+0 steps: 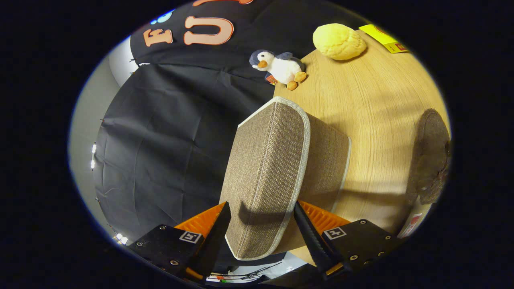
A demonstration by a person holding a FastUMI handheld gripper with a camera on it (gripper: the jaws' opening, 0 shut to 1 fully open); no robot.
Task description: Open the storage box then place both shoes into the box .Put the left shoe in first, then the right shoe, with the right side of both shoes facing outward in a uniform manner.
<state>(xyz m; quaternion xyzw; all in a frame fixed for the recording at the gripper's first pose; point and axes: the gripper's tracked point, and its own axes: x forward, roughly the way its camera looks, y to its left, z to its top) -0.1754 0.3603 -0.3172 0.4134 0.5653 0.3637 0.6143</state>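
the gripper has two tapering fingers with ribbed inner faces, at five and seven o'clock. each is fixed to a flat black block with small round screws and a square black-and-white marker. ridged orange plates sit behind the fingers, with thin wires at six o'clock.
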